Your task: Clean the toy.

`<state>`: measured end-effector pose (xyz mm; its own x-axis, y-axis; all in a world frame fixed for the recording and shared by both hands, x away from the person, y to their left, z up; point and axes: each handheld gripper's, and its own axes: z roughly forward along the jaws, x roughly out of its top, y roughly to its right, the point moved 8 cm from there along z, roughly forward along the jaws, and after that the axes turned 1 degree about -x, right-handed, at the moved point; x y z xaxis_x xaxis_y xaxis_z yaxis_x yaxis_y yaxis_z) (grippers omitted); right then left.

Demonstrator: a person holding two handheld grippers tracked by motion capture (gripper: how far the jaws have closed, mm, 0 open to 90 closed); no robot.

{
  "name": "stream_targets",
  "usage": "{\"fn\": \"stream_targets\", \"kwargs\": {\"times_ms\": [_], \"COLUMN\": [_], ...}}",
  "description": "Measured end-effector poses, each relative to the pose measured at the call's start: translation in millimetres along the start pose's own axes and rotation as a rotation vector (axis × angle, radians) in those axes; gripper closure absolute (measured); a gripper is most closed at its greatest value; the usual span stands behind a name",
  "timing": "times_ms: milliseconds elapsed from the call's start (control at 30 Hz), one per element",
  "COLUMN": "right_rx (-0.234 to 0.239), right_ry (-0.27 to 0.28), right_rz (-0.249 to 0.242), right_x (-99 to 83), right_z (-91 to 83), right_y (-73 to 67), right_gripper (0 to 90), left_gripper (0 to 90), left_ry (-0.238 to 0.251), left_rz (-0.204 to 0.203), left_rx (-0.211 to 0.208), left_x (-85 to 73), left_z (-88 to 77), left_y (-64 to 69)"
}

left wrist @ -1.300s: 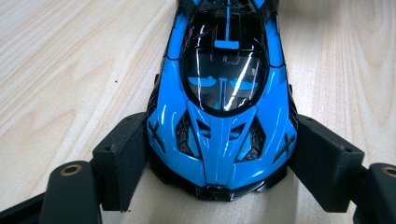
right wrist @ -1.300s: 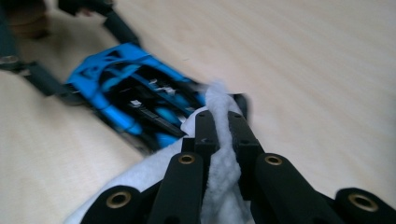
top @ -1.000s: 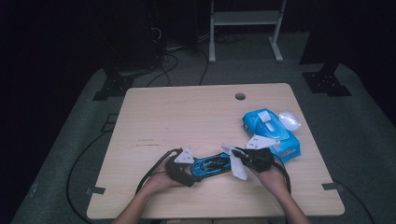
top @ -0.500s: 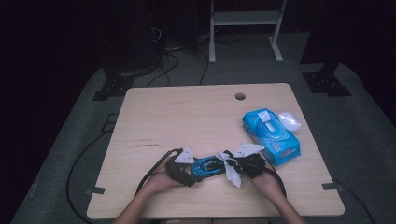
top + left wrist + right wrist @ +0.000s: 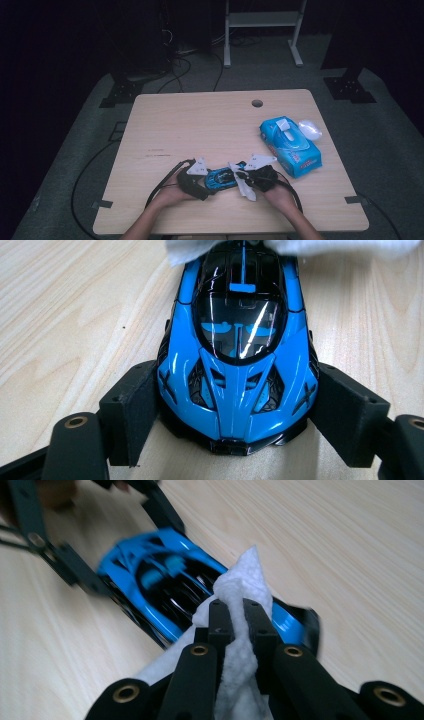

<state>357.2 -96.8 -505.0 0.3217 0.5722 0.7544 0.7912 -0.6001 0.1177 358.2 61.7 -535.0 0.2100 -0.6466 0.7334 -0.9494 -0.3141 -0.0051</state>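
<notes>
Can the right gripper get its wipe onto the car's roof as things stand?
Probably yes. The right gripper, shut on the white wipe, is already at the rear of the blue toy car. The left gripper clamps only the car's nose, leaving the roof uncovered.

A glossy blue and black plastic toy sports car (image 5: pixel 235 345) sat upright on its wheels near the front edge of the pale wooden table, lengthwise between the two hands. Its dark tinted canopy caught the light. A crumpled white wipe (image 5: pixel 240 605) lay draped over the car's tail end, touching the bodywork, its point sticking up and the rest bunched beneath.
</notes>
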Motion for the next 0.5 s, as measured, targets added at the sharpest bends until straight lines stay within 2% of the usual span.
{"fn": "stream_targets", "kwargs": {"times_ms": [67,133,267,367,433,500], "right_rx": [-0.021,-0.02,0.001,0.012,0.017,-0.002], "right_ry": [-0.011,0.03,0.063,0.023,0.034,0.026], "right_rz": [0.008,0.04,0.028,-0.006,0.006,0.018], "right_x": [-2.3,2.8,12.2,5.6,-0.4,-5.0], "right_z": [-4.4,-10.1,-8.8,0.0,1.2,-2.5], "right_y": [6.4,9.8,6.8,1.6,3.9,10.5], "right_gripper": [83.8,83.8,83.8,83.7,83.8,83.9], "left_gripper": [24.0,24.1,24.0,24.1,24.1,24.1], "left_ry": [0.001,0.001,0.002,0.0,0.0,0.0], "left_rz": [0.0,0.001,-0.003,0.0,0.0,0.0], "left_rx": [0.0,0.0,0.0,0.0,0.0,0.0], "left_x": [0.0,0.0,0.1,0.0,0.0,0.0], "left_z": [0.0,0.0,0.1,0.0,0.0,0.0], "left_y": [0.0,-0.1,0.2,0.0,0.0,0.0]}}
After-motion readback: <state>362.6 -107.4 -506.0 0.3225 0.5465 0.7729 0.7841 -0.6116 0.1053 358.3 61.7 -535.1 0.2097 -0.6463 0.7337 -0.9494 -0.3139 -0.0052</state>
